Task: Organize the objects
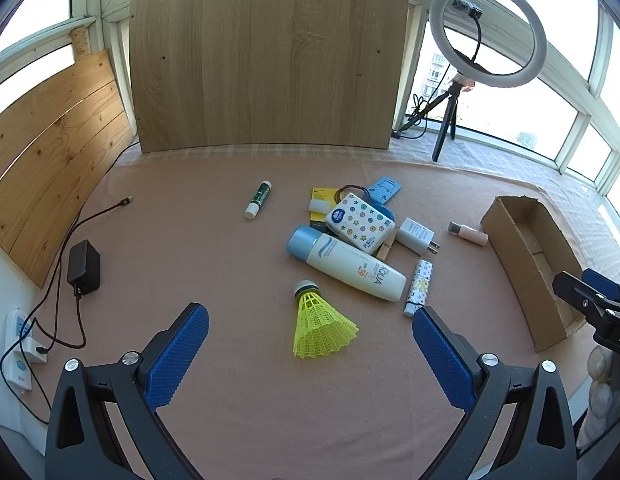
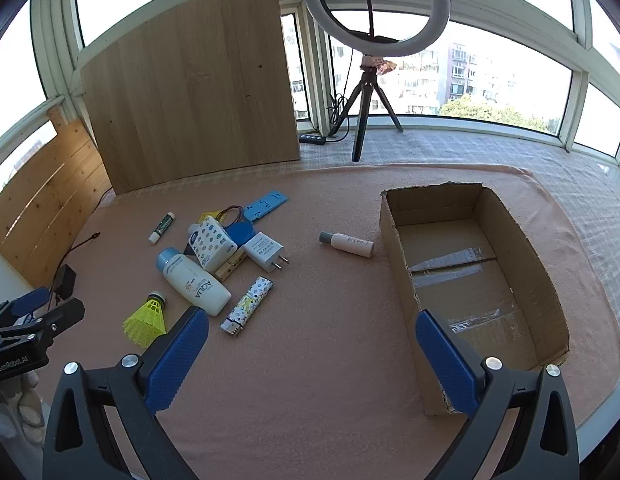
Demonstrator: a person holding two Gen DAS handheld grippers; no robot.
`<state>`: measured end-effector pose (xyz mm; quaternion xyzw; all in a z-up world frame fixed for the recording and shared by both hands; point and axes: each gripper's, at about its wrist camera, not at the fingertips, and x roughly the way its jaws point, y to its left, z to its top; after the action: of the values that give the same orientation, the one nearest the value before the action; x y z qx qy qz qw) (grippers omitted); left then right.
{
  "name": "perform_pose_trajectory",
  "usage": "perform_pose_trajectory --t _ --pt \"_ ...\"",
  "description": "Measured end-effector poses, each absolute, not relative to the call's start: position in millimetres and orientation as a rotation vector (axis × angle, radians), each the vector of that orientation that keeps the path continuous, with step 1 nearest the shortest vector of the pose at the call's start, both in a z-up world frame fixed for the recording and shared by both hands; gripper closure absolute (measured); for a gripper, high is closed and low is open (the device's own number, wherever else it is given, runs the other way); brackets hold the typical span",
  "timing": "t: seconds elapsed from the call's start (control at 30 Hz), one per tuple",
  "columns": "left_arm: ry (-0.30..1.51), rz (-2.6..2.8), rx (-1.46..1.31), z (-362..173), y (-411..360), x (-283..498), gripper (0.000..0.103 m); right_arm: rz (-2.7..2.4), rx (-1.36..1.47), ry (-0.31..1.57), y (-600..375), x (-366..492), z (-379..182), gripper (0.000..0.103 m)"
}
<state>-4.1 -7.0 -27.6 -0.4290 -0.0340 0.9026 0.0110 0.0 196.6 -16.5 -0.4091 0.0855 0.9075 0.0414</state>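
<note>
A pile of small objects lies on the pink cloth: a yellow shuttlecock (image 1: 320, 326) (image 2: 146, 318), a white AQUA sunscreen bottle (image 1: 346, 262) (image 2: 193, 280), a patterned lighter (image 1: 418, 286) (image 2: 247, 306), a white charger plug (image 1: 418, 236) (image 2: 263, 250), a tissue pack (image 1: 360, 222) (image 2: 209, 242), a green glue stick (image 1: 258, 199) (image 2: 161, 227) and a small pink bottle (image 1: 470, 234) (image 2: 348, 243). An open cardboard box (image 1: 530, 264) (image 2: 474, 280) holds nothing. My left gripper (image 1: 310, 332) is open just before the shuttlecock. My right gripper (image 2: 312, 336) is open and holds nothing, left of the box.
A wooden board (image 1: 265, 56) and a ring light on a tripod (image 2: 372, 40) stand at the back. A black adapter with cable (image 1: 83, 266) and a power strip (image 1: 19, 350) lie at the left. A blue phone stand (image 2: 265, 205) lies behind the pile.
</note>
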Motion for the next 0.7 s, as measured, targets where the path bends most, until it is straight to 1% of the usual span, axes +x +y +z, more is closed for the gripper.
perform_pose_trajectory --t 0.23,0.33,0.43,0.5,0.53,0.63,0.7 --pt "-0.14 2.796 -1.374 -43 -17 -12 0.0 2.785 -1.321 0.32 195 -11 -30 0.001" --pt "-0.128 2.778 -1.384 -51 -19 -15 0.0 2.808 -1.358 0.354 191 -19 -35 0.002" --pt "-0.133 2.752 -1.405 -62 -20 -19 0.001 2.837 -1.4 0.363 182 -28 -38 0.008" --pt "-0.148 2.724 -1.429 -71 -20 -22 0.004 2.852 -1.447 0.368 173 -37 -41 0.014" --pt "-0.149 2.716 -1.436 -75 -20 -23 0.005 2.861 -1.468 0.376 169 -42 -43 0.015" --pt "-0.134 2.69 -1.451 -87 -18 -24 0.011 2.883 -1.548 0.405 155 -56 -51 0.021" --pt "-0.132 2.663 -1.46 -95 -17 -27 0.018 2.899 -1.611 0.44 145 -66 -57 0.026"
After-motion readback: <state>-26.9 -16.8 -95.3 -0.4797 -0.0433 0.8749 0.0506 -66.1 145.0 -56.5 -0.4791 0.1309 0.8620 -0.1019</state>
